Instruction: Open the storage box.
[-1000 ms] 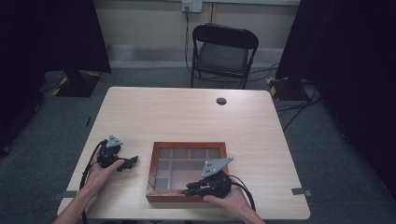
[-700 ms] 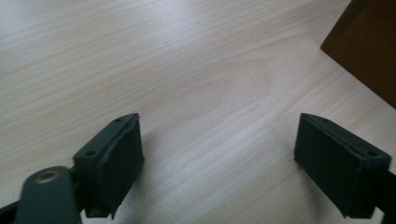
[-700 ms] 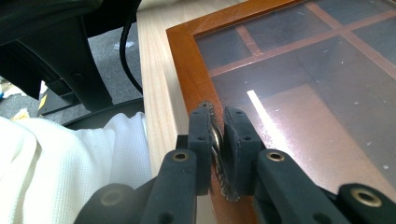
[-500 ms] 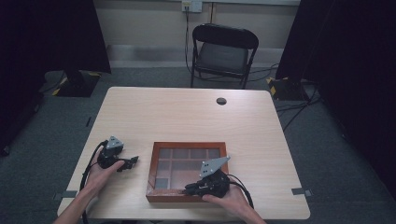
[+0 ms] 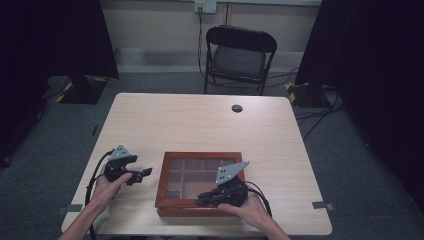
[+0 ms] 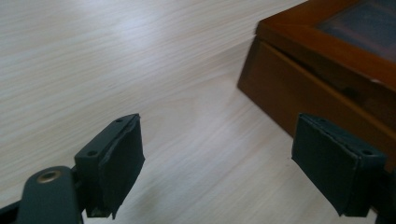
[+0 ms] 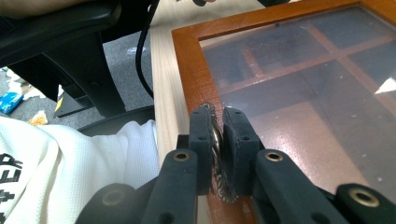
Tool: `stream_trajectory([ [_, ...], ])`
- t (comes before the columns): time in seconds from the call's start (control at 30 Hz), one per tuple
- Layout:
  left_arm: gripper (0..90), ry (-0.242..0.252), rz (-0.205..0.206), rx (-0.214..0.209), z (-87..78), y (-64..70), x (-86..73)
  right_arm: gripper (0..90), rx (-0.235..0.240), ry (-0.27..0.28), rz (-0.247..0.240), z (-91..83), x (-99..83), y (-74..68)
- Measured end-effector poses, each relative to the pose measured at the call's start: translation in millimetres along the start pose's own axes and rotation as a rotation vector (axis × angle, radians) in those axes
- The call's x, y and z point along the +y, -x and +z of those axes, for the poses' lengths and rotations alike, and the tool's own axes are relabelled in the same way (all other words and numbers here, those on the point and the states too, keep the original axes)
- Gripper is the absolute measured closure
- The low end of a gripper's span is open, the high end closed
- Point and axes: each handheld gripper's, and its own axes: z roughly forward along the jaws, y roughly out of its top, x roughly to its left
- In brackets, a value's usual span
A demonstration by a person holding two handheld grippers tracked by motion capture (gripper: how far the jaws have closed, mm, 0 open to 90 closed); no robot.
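Box (image 5: 200,182) near front edge of bench (image 5: 200,125), long axis left to right, lid up — brown wood frame, glass top, dividers beneath. Right gripper (image 7: 216,140) low over its front rim, pinched narrow on a small metal clasp (image 7: 216,158). Left gripper (image 6: 219,158) just left of box, spread wide, empty.

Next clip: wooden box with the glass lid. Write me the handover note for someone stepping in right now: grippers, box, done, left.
Right gripper: shut on the small metal latch at the near front edge of the wooden box, over the lid frame.
Left gripper: open, holding nothing, low over the table just left of the box, fingers apart.
Box: near the table's front edge, glass lid lying flat; the dividers show through it, contents cannot be told.
Done: latch gripped.
Left: probably lifting the lid by that latch; the left gripper could steady the box's side.
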Motion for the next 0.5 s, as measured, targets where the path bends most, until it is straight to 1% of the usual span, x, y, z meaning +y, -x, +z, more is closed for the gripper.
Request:
stream_trajectory([
  [0.03,16.1,0.003,0.014,-0.022,-0.3,4.8,1.7,82.7,0.001,-0.002,0.002,-0.7,1.2,0.2],
  [0.07,16.1,0.003,0.014,-0.022,-0.3,4.8,1.7,82.7,0.0,-0.004,0.002,-1.2,2.2,0.1],
  [0.13,16.0,0.006,0.028,-0.05,0.4,9.2,3.3,82.7,0.003,-0.004,0.003,-1.8,3.5,0.2],
  [0.17,15.9,0.005,0.044,-0.057,0.5,10.6,4.1,82.7,0.002,-0.004,0.006,-2.3,4.3,0.3],
  [0.2,15.8,0.011,0.043,-0.071,1.2,12.8,4.7,82.7,0.0,-0.002,0.006,-2.9,5.2,0.0],
  [0.23,15.7,0.007,0.057,-0.077,0.5,13.6,5.6,82.7,-0.002,0.001,0.004,-3.4,6.2,-0.4],
  [0.27,15.7,0.012,0.06,-0.091,0.7,15.2,6.1,82.7,-0.004,0.0,0.007,-3.8,7.2,-0.8],
  [0.3,15.7,0.013,0.056,-0.093,0.7,16.5,6.4,82.7,-0.001,0.003,0.008,-4.2,8.4,-0.5],
  [0.33,15.6,0.015,0.064,-0.097,0.7,17.4,6.9,82.7,0.002,0.005,0.006,-4.2,9.1,0.0],
  [0.43,15.6,0.027,0.069,-0.128,-1.1,21.1,8.6,82.7,0.002,0.0,0.01,-5.5,13.3,0.5],
  [0.5,15.8,0.033,0.076,-0.127,-2.2,22.3,9.3,82.7,0.003,-0.003,0.01,-7.3,15.8,0.8],
])
